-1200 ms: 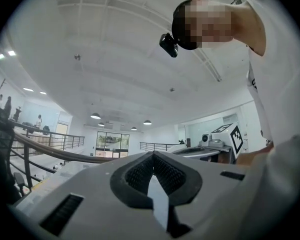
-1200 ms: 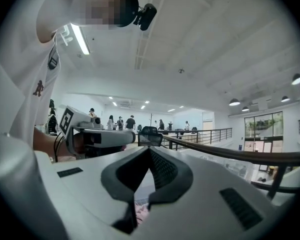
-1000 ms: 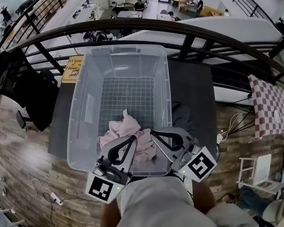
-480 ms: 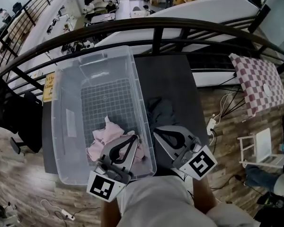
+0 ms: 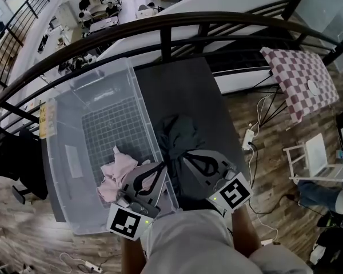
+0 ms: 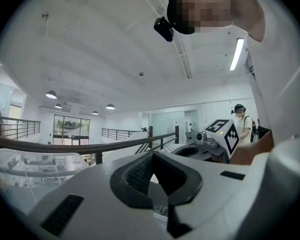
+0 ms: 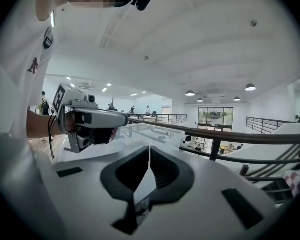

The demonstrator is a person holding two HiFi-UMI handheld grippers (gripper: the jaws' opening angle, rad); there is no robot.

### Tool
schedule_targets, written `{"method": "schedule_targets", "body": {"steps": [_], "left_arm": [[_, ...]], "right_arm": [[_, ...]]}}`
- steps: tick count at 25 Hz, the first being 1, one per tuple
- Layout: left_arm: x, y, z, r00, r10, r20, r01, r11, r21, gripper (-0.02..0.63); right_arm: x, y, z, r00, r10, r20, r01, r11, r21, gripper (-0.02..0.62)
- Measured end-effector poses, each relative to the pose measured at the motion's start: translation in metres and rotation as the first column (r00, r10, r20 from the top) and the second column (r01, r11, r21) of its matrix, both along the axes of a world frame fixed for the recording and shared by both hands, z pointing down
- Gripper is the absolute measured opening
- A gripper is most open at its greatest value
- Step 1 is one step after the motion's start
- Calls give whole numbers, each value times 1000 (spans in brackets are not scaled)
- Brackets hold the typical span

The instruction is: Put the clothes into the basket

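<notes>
A clear plastic basket point(image 5: 66, 153) stands on the left part of a dark table point(image 5: 183, 84). Pink clothes point(image 5: 115, 174) lie in its near end. To the right of the basket a dark garment point(image 5: 180, 131) lies bunched on the table. My left gripper point(image 5: 161, 166) hangs shut and empty over the basket's right wall, beside the pink clothes. My right gripper point(image 5: 183, 155) is shut and empty over the near end of the dark garment. The left gripper view shows the left gripper point(image 6: 151, 154) with its tips together. Likewise the right gripper point(image 7: 149, 148) is closed in its own view.
A black railing point(image 5: 160, 24) curves past the table's far side, with a drop to a lower floor beyond. A black chair point(image 5: 6, 164) stands at the left. A checkered table point(image 5: 300, 79), a white chair point(image 5: 314, 158) and cables point(image 5: 248, 136) are at the right.
Both grippers have moved right relative to the basket. The left went from above the pink clothes to the basket's right wall. The right went from the basket's near right corner to above the dark garment.
</notes>
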State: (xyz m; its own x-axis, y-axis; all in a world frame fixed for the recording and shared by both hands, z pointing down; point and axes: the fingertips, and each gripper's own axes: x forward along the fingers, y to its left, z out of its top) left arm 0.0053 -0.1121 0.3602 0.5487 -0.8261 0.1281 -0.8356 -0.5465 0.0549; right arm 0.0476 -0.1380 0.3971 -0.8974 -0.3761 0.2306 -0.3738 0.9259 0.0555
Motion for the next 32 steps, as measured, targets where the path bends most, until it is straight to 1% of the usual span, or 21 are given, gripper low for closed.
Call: {"method": "schedule_targets", "body": {"steps": [4, 10, 14, 17, 21, 23, 26, 32], "left_arm": [[11, -6, 8, 999, 43, 29, -42, 999, -31, 3], [23, -12, 20, 987, 115, 114, -111, 993, -47, 3], [27, -13, 28, 976, 150, 157, -142, 988, -61, 3], [29, -14, 33, 966, 174, 191, -163, 984, -73, 3], [33, -15, 40, 955, 205, 217, -187, 977, -100, 3], [35, -15, 43, 949, 219, 227, -198, 974, -110, 3], [38, -15, 47, 942, 238, 235, -214, 969, -124, 3], [43, -16, 52, 932, 269, 244, -239, 960, -146, 3]], "right_arm": [[7, -1, 28, 994, 10, -108, -13, 1000, -24, 17], [12, -5, 73, 988, 22, -156, -33, 997, -68, 22], [13, -3, 100, 979, 12, -202, -36, 993, -117, 82], [14, -3, 125, 971, 9, -240, -47, 987, -156, 107], [25, 0, 162, 939, 15, -343, -96, 970, -221, 173], [26, 2, 177, 932, 4, -364, -99, 965, -242, 199], [27, 8, 198, 921, -19, -389, -98, 955, -280, 254], [30, 14, 230, 897, -38, -440, -122, 936, -329, 310]]}}
